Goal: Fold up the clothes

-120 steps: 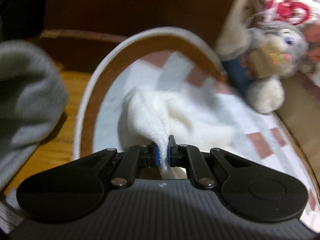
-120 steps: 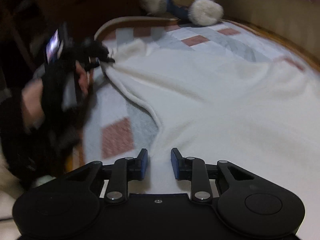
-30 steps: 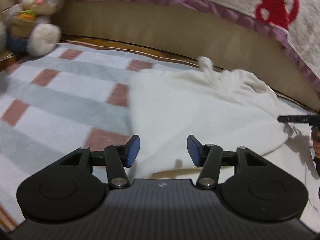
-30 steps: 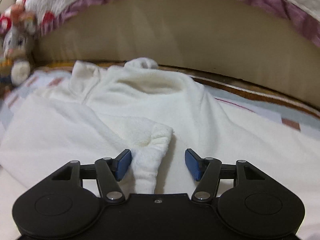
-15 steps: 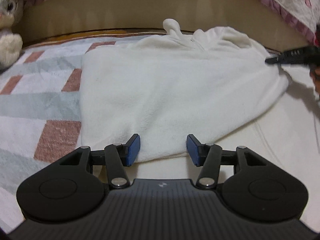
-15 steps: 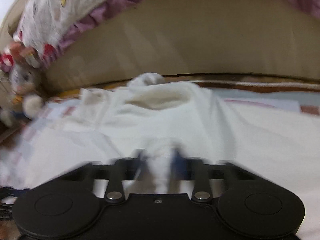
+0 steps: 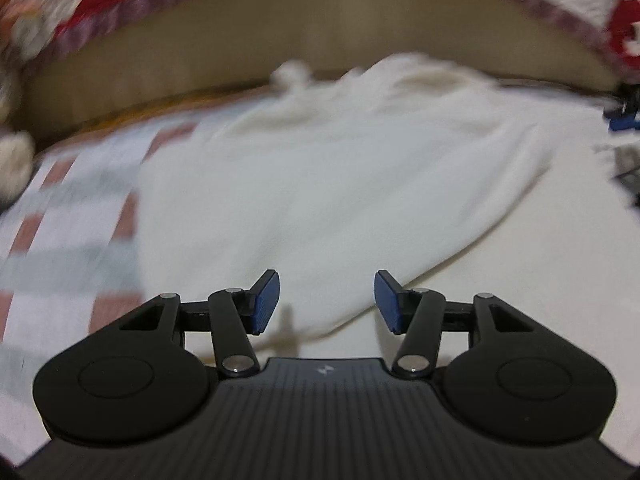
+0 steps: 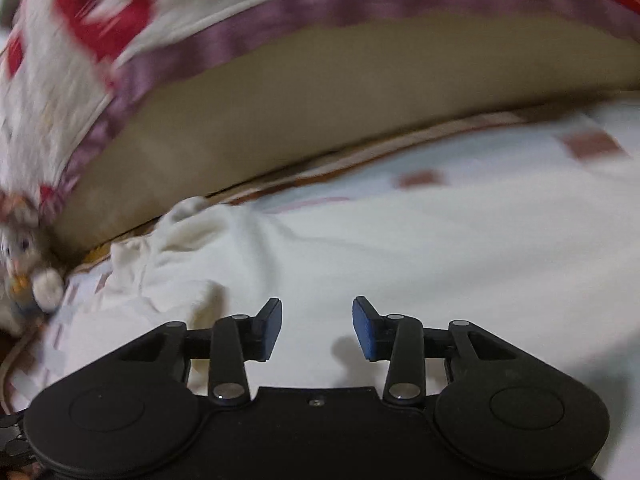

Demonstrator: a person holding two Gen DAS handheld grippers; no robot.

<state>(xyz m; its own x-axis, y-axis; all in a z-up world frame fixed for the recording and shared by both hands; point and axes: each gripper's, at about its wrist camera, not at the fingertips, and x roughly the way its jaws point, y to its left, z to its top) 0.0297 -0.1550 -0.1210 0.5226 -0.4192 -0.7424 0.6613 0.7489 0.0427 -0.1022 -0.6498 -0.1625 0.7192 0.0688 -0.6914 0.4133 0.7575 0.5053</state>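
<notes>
A white fleece garment (image 7: pixel 328 184) lies spread on the bed, its collar toward the tan bolster. My left gripper (image 7: pixel 326 300) is open and empty, just above the garment's near hem. In the right wrist view the garment (image 8: pixel 192 264) lies to the left, its folded sleeve end near the left finger. My right gripper (image 8: pixel 316 328) is open and empty over white cloth to the garment's right. The right gripper's blue tip (image 7: pixel 622 122) shows at the far right of the left wrist view. Both views are blurred by motion.
A checked blanket (image 7: pixel 60 208) covers the bed under the garment. A tan bolster (image 8: pixel 360 92) with a red-and-white quilt (image 8: pixel 80 20) on top runs along the far side. A plush rabbit (image 8: pixel 24 260) sits at the far left.
My right gripper has let go of the sleeve, opened, and swung to the right. My left gripper stays open and has moved a little closer over the hem.
</notes>
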